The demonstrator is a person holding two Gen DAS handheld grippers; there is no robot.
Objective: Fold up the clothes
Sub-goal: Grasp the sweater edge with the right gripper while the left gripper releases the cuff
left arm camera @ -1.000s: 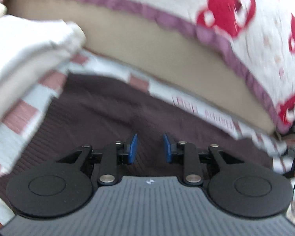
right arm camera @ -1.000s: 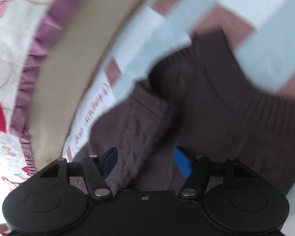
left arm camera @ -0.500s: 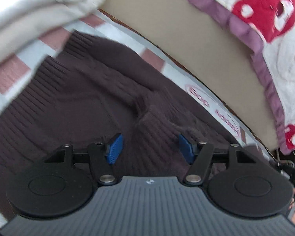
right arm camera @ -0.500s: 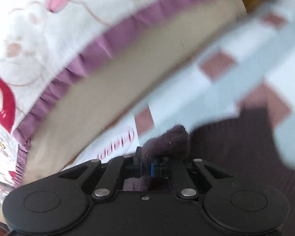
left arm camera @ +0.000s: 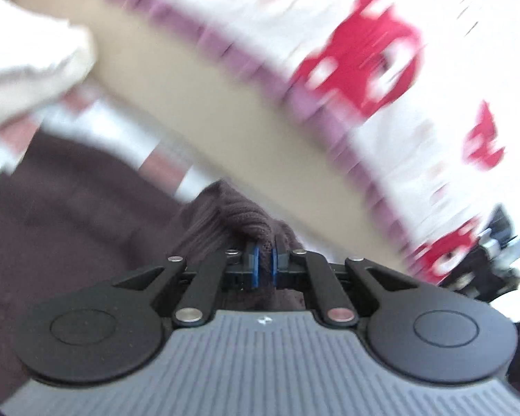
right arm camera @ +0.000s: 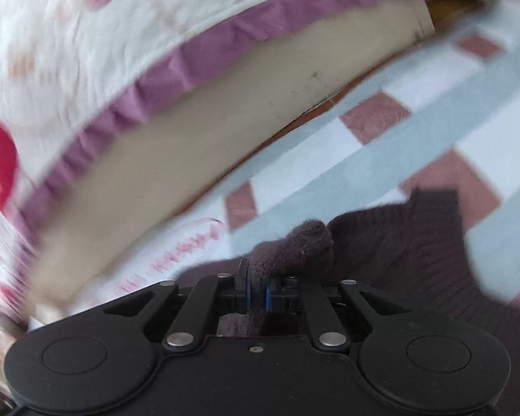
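Note:
A dark brown knit sweater [left arm camera: 69,208] lies on a checked blanket. My left gripper [left arm camera: 264,260] is shut on a bunched fold of the sweater [left arm camera: 232,215], which rises in a hump just ahead of the blue pads. My right gripper [right arm camera: 256,291] is shut on another knit fold of the sweater [right arm camera: 294,246], with the rest of the garment [right arm camera: 416,249] spreading to the right on the blanket. The left wrist view is blurred by motion.
A pink, white and grey checked blanket [right arm camera: 416,138] covers the surface. Behind it runs a beige mattress side [right arm camera: 208,131] under a white quilt with red prints and a purple frill [right arm camera: 225,52]. A folded white cloth [left arm camera: 24,69] sits at the left.
My left gripper has closed from open onto a fold of the sweater and is moving. My right gripper stays shut on its fold and has shifted a little.

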